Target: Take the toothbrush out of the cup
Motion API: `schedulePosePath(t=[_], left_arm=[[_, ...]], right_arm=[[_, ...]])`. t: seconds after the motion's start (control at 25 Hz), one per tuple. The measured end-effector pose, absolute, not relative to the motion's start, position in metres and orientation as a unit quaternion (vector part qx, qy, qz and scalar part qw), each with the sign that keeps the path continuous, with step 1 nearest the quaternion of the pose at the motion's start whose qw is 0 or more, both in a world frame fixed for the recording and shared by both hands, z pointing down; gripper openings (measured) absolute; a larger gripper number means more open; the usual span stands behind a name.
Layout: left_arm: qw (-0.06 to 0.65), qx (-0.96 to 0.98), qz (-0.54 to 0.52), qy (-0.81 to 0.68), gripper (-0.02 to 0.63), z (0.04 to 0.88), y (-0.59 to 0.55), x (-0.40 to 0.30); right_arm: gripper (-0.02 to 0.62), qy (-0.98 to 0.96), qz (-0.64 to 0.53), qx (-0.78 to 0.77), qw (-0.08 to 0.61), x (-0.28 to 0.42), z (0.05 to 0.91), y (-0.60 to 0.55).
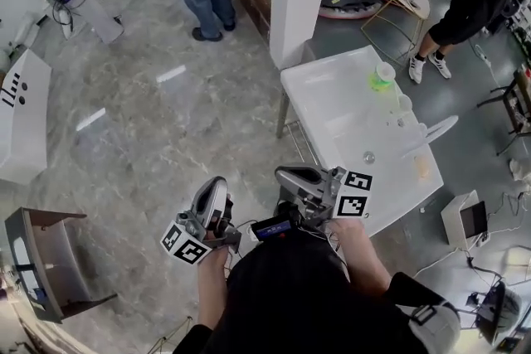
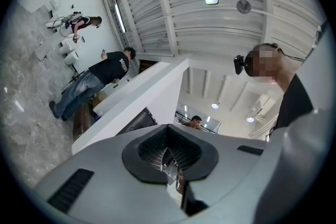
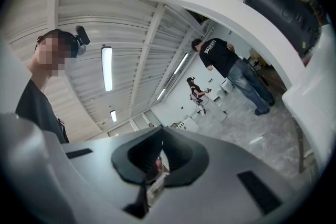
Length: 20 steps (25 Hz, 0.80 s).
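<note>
The white counter [image 1: 332,99] stands ahead, well apart from my left gripper [image 1: 217,183] and right gripper [image 1: 284,172], both with jaws together and empty, and on it is the green cup [image 1: 383,77], too small to show the toothbrush, probably light, stiff and slippery, best pinched high on its handle.

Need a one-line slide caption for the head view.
Left claw and right claw, both shut, held near the white table bearing a green cup.
</note>
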<state>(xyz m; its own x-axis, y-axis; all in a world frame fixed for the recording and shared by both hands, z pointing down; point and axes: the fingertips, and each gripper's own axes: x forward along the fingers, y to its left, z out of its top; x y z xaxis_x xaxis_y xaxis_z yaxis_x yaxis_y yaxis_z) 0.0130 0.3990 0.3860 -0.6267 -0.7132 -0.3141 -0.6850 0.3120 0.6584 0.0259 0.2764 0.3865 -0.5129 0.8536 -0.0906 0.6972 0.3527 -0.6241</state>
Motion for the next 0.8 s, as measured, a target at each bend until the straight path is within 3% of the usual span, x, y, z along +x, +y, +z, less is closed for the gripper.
schedulePosePath(t=[0.4, 0.8], left_arm=[[0.077, 0.496, -0.371, -0.781, 0.008, 0.372, 0.279, -0.129], [0.153, 0.586, -0.329, -0.725, 0.008, 0.374, 0.139, -0.18]], right_arm=[[0.006, -0.837, 0.344, -0.411, 0.113, -0.114, 0.393, 0.171], [0.006, -0.865, 0.399, -0.296, 0.067, -0.147, 0.408, 0.034]])
